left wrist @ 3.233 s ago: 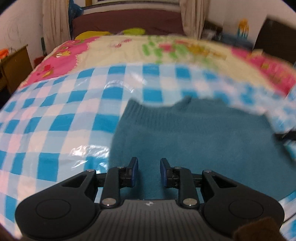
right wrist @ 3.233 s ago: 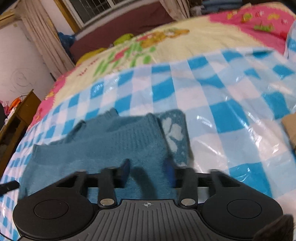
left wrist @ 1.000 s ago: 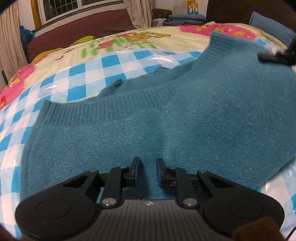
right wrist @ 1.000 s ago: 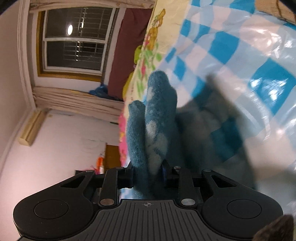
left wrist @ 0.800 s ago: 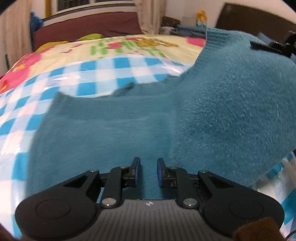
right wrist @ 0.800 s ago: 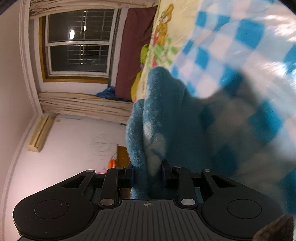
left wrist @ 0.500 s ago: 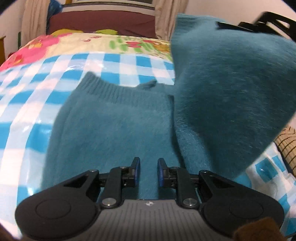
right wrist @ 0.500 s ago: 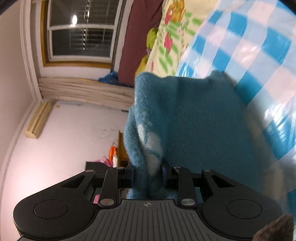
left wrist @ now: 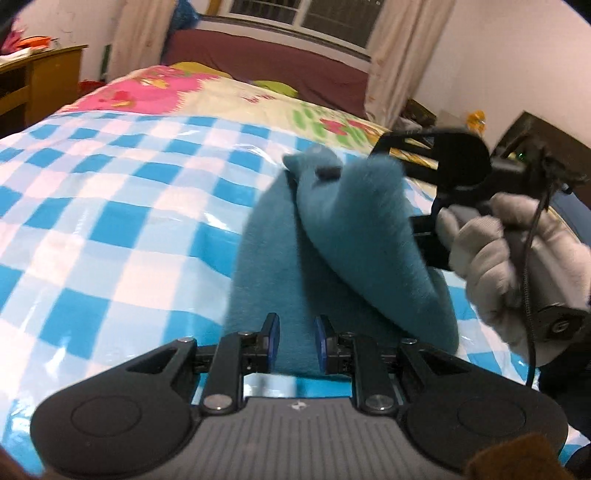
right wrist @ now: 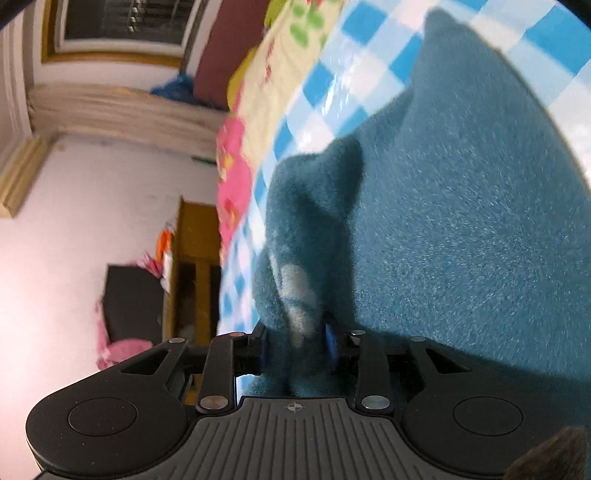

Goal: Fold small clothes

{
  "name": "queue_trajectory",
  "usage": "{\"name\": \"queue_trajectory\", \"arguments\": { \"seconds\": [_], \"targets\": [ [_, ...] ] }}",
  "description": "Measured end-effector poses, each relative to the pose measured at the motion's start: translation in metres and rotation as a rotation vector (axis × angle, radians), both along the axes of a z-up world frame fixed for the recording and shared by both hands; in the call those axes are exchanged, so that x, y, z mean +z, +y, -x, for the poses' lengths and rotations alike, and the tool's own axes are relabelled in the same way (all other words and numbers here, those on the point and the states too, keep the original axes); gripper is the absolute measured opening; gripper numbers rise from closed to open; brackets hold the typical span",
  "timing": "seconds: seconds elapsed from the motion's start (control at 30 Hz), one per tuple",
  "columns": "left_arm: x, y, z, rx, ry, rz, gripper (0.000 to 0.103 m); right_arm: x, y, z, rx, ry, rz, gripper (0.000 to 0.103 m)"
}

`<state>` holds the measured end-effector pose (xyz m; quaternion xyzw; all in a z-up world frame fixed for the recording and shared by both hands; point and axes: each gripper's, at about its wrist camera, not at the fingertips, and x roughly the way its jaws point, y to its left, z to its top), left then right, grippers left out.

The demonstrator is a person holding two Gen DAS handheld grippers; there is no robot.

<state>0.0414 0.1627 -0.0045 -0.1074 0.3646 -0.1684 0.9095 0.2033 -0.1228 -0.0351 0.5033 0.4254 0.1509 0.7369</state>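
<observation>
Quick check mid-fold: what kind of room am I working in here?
Most likely a bedroom: the teal sweater lies on a bed with a blue checked cover, with a curtained window beyond and a wooden cabinet to the side.

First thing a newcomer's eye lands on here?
The fuzzy teal sweater, half doubled over itself on the blue-checked plastic sheet that covers the bed. Its lifted corner sits between the fingers of the right gripper, which have just been opening. A white-gloved hand at the right of the left wrist view holds that gripper.
</observation>
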Motion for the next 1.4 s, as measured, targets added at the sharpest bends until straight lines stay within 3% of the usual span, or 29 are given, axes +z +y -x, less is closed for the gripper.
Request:
{"name": "queue_trajectory", "arguments": {
  "seconds": [0.13,0.33,0.4,0.57,0.7,0.8,0.97,1.1,1.27,1.37,1.4],
  "targets": [
    [0.012,0.012,0.007,0.034,-0.027,0.020,0.025,0.001,0.009,-0.005,0.042,-0.006,0.044,0.033],
    [0.047,0.006,0.009,0.015,-0.164,-0.018,0.026,0.015,0.024,-0.011,0.171,-0.031,0.129,0.041],
    [0.051,0.002,0.006,0.000,-0.187,-0.037,0.032,0.020,0.031,-0.016,0.221,-0.040,0.178,0.043],
    [0.032,-0.013,-0.017,0.027,-0.156,-0.146,0.033,0.024,0.050,-0.021,0.307,-0.060,0.291,0.043],
    [0.034,-0.008,-0.021,0.042,-0.150,-0.118,0.033,0.029,0.061,-0.018,0.351,-0.092,0.364,0.043],
    [0.035,-0.009,-0.021,0.045,-0.175,-0.163,0.033,0.028,0.070,-0.020,0.379,-0.102,0.386,0.046],
    [0.007,-0.012,-0.042,0.068,-0.060,-0.218,0.033,0.027,0.083,-0.022,0.420,-0.106,0.410,0.046],
    [-0.019,-0.001,-0.053,0.116,0.063,-0.167,0.037,0.024,0.090,-0.024,0.444,-0.099,0.415,0.046],
    [-0.022,-0.003,-0.050,0.120,0.068,-0.170,0.038,0.040,0.088,-0.018,0.439,-0.152,0.440,0.044],
    [-0.018,-0.005,-0.049,0.116,0.056,-0.176,0.038,0.056,0.084,-0.014,0.421,-0.223,0.529,0.041],
    [-0.017,-0.005,-0.048,0.117,0.054,-0.173,0.038,0.058,0.085,-0.015,0.425,-0.233,0.567,0.035]
  ]
}}
